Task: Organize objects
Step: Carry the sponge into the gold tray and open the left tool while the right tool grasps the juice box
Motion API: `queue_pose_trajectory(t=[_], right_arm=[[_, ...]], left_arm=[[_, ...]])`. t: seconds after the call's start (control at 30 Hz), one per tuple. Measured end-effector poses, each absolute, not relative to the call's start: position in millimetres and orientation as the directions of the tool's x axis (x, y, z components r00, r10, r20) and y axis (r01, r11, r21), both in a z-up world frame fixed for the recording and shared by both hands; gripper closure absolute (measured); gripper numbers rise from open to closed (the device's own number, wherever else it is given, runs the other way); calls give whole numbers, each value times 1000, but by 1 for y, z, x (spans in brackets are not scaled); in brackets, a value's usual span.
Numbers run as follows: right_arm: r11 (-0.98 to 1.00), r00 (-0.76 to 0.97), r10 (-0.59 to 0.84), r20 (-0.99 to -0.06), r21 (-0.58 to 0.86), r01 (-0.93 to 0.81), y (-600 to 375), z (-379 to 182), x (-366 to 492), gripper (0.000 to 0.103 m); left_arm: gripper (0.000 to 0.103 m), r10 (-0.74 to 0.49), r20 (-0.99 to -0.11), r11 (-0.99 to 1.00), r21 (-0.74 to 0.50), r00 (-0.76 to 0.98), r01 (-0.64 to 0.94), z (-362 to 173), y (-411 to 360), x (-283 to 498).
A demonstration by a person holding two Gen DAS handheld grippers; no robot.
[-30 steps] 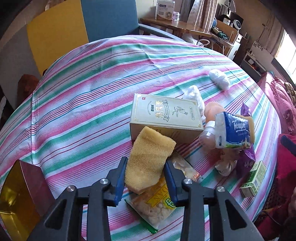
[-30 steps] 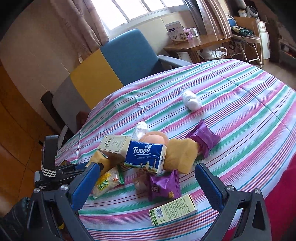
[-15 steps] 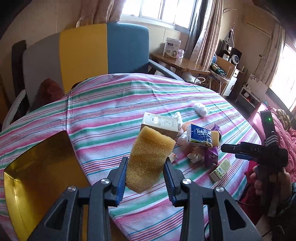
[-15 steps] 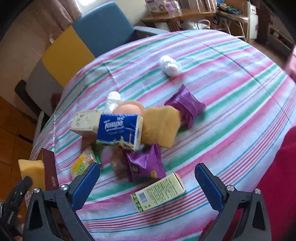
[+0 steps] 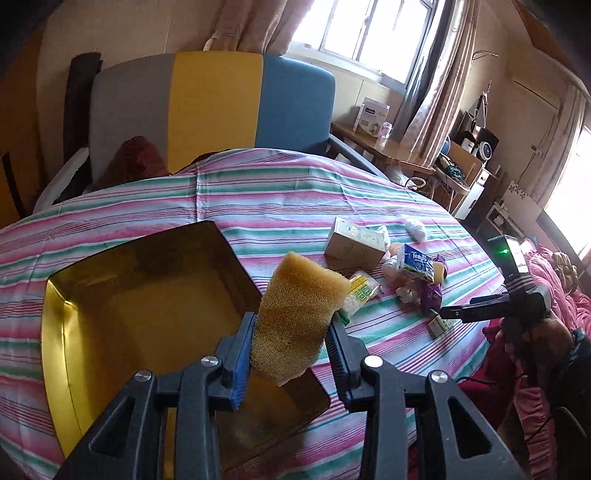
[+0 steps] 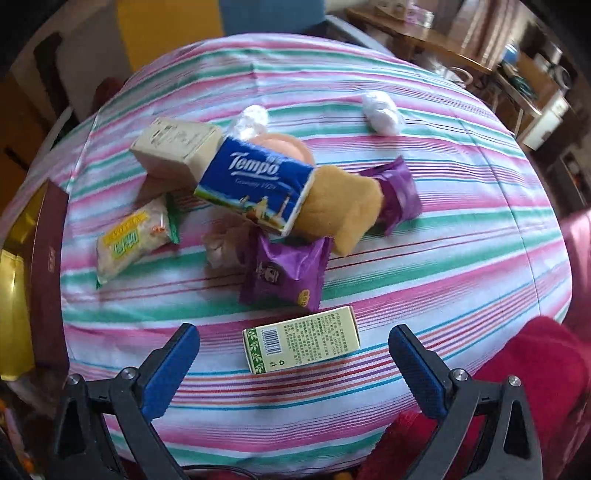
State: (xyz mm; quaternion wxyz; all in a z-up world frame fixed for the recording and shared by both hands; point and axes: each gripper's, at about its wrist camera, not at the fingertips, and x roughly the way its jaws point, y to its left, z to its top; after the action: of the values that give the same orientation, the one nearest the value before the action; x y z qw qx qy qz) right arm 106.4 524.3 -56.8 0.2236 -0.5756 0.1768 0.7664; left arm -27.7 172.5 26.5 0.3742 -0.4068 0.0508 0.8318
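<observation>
The left gripper (image 5: 290, 341) held the yellow porous foam sponge (image 5: 297, 317) by its lower flanks above the gold-lined open box (image 5: 59, 332) on the striped desk (image 5: 277, 206). Being light and compressible, it probably tolerated firm pinching. The right gripper (image 6: 293, 360) hovered wide open over a small green-and-cream carton (image 6: 301, 339).

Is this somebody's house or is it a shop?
Most likely somebody's house, a lived-in sitting or dining room. There is a table under a striped cloth, a grey, yellow and blue armchair behind it, curtained windows, and a cluttered wooden side desk. Nothing looks like shop shelving.
</observation>
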Motion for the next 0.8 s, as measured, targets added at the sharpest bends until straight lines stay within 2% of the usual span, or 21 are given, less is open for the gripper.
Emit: queue_pose_trajectory(t=[0.17, 0.2, 0.27, 0.3, 0.33, 0.5, 0.57, 0.8], right_arm=[[-878, -166, 83, -983, 7, -479, 528, -75, 97, 0], [-882, -156, 88, -984, -4, -470, 527, -76, 96, 5], [-901, -118, 111, -987, -50, -431, 520, -81, 93, 24], [-902, -99, 122, -988, -69, -425, 519, -84, 92, 29], [-900, -98, 133, -986, -79, -429, 519, -85, 92, 31], [-899, -129, 157, -979, -88, -428, 518, -80, 94, 31], [-896, -142, 155, -978, -79, -436, 520, -78, 95, 31], [-890, -190, 145, -971, -45, -453, 524, -72, 100, 31]], left_arm=[[66, 536, -730, -775, -226, -425, -590, 19, 131, -42], [66, 521, -733, -792, -226, -436, -566, 17, 120, -48], [66, 495, -742, -823, -233, -453, -518, 15, 99, -60], [66, 477, -747, -842, -239, -463, -483, 13, 87, -69], [66, 465, -750, -858, -251, -470, -448, 12, 74, -77], [66, 389, -780, -919, -289, -490, -270, 0, 25, -127], [66, 348, -790, -935, -253, -505, -249, -4, 17, -140], [66, 329, -824, -942, -256, -460, -215, -25, 26, -184]])
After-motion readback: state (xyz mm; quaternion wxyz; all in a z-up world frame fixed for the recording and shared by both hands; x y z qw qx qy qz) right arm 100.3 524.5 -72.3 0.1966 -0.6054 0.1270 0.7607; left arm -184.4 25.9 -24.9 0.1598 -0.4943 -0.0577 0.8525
